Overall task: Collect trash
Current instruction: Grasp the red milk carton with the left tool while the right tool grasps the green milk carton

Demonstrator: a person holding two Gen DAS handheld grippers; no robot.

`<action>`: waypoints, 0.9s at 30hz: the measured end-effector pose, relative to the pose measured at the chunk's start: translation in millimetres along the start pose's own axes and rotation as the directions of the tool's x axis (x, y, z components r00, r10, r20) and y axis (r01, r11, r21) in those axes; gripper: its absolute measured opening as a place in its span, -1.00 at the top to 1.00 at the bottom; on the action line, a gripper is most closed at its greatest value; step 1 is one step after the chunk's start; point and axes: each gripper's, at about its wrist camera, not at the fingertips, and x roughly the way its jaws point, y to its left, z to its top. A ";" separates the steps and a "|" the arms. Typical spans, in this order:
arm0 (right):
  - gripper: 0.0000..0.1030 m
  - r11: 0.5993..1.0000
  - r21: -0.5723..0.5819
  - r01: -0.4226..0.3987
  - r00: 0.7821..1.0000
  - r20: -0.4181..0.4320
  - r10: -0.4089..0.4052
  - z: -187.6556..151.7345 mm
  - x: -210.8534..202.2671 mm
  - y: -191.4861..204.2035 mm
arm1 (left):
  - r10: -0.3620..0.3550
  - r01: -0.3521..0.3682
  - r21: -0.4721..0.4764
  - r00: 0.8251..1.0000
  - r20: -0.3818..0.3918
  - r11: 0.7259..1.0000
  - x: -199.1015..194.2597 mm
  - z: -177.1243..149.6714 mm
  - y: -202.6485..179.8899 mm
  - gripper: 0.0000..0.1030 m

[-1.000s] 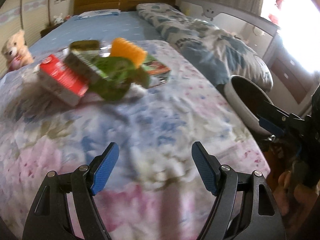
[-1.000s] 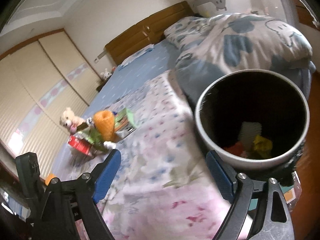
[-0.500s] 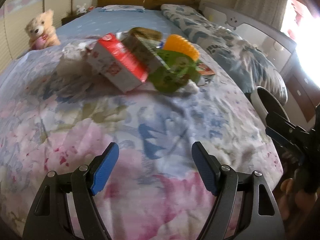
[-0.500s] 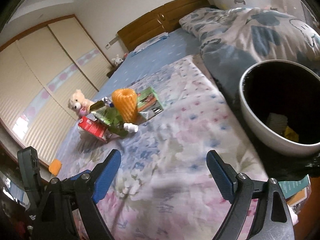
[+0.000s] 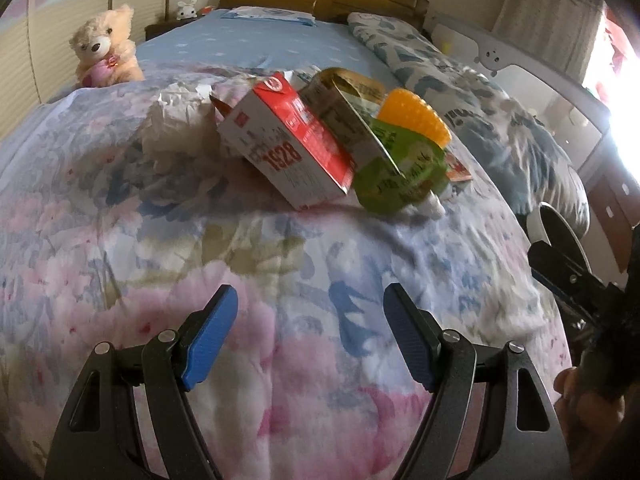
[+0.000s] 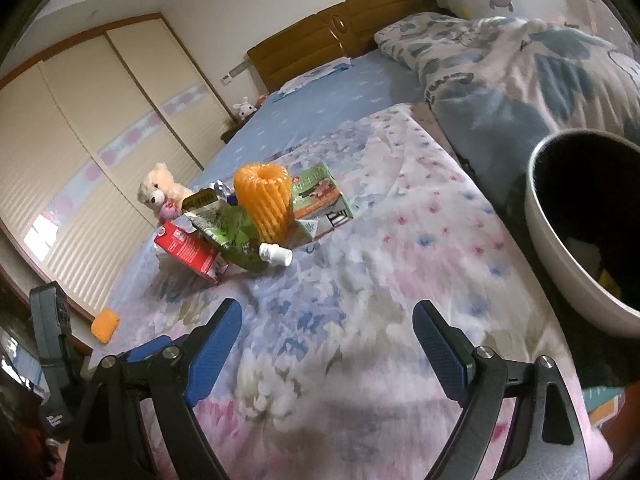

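Both views swing left across the bed: the trash pile (image 5: 336,140) now sits nearer and more central, while the bin (image 6: 560,240) slides off to the right edge

Left gripper (image 5: 308,306) wide apart and empty, right gripper (image 6: 326,320) likewise, both tilted downward

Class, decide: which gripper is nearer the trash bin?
Right. The right gripper hovers open over the quilt with the bin just beside it; the left gripper sees only the bin's edge, far off to the side.
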 end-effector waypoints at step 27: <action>-0.04 0.975 -0.217 0.048 0.987 -0.137 -0.079 68.0 115.8 22.1 | -0.057 0.057 -0.076 0.998 -0.003 0.995 50.9 65.2 5.9 -0.10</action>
